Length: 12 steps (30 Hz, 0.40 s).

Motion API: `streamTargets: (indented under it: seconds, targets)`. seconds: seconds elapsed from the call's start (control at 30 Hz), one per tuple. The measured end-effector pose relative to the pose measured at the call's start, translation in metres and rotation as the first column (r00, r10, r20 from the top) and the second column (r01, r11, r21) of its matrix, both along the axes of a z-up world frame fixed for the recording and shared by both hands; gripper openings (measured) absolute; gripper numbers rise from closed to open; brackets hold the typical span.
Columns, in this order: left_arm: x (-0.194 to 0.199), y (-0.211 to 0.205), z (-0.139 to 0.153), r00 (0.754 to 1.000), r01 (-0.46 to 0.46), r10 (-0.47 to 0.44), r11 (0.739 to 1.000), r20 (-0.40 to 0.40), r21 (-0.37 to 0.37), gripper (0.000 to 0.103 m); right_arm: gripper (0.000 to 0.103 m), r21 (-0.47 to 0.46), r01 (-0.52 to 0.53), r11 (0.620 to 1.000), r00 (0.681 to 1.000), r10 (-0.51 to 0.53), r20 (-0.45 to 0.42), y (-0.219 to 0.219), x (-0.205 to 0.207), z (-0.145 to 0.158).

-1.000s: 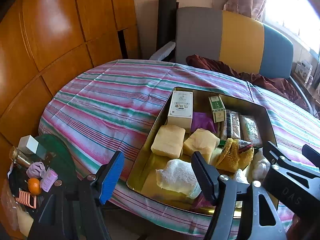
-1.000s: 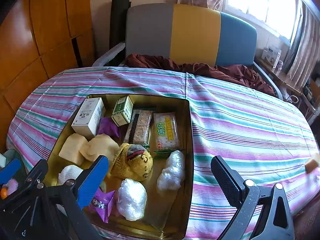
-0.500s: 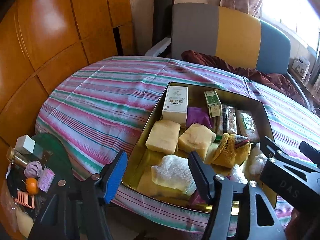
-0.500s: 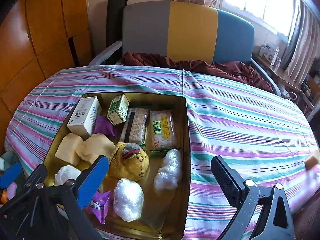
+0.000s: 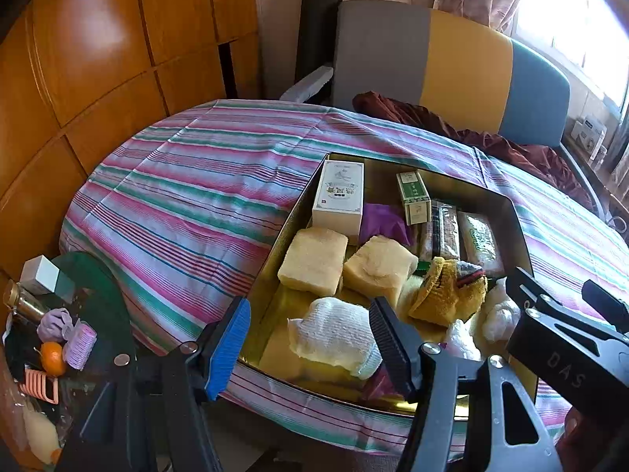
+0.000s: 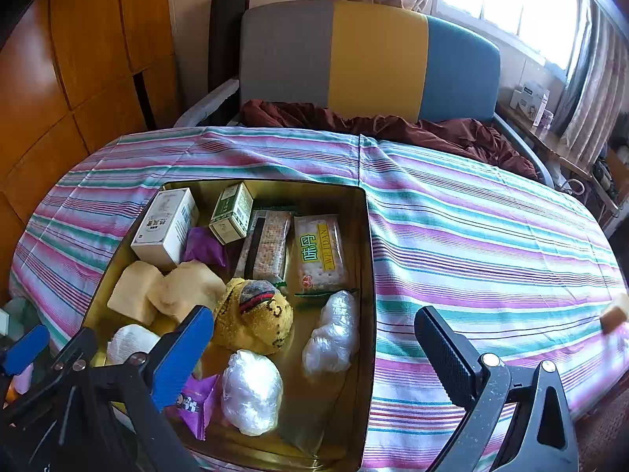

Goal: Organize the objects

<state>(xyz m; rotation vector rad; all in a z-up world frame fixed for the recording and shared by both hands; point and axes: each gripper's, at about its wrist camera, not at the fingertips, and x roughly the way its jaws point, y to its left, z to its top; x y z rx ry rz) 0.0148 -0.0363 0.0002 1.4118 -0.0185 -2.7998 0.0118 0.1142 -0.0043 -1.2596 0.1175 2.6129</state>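
Observation:
A gold tin box (image 5: pixel 293 212) (image 6: pixel 368 259) sits on the striped tablecloth (image 5: pixel 188 196). Inside lie a white carton (image 5: pixel 339 196), a green carton (image 5: pixel 412 196), two yellow sponge blocks (image 5: pixel 312 261), a white towel (image 5: pixel 334 332), a yellow plush toy (image 6: pixel 255 314), cracker packs (image 6: pixel 320 251), two clear-wrapped lumps (image 6: pixel 334 334) and purple packets (image 6: pixel 192 405). My left gripper (image 5: pixel 310 314) hangs open above the box's near left corner, nothing between its pads. My right gripper (image 6: pixel 312 314) stands open over the box's near right edge, holding nothing. A small tan block (image 6: pixel 614 312) lies at the table's far right edge.
A grey, yellow and blue chair (image 6: pixel 373 59) with a dark red cloth (image 6: pixel 393 126) stands behind the table. A low green side table (image 5: pixel 94 306) at the left carries a bottle, an orange and small clutter. Wooden panels (image 5: pixel 98 59) line the left wall.
My left gripper's jaws have narrowed a little, the blue pad moving inward. The right gripper and the box contents look the same.

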Motion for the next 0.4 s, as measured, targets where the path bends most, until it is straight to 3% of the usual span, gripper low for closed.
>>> streamTargets:
  seconds: [0.13, 0.4]
  targets:
    - [0.0001, -0.0014, -0.0005, 1.0, 0.001, -0.001, 1.0, 0.003, 0.01, 0.057, 0.103, -0.003, 0.005, 1.0, 1.0, -0.005, 0.002, 0.0015, -0.0005, -0.0011]
    - [-0.0013, -0.0022, -0.003, 1.0, 0.001, -0.001, 1.0, 0.006, 0.015, 0.057, 0.103, -0.005, 0.004, 1.0, 1.0, -0.004, 0.004, 0.0018, -0.0001, -0.0021]
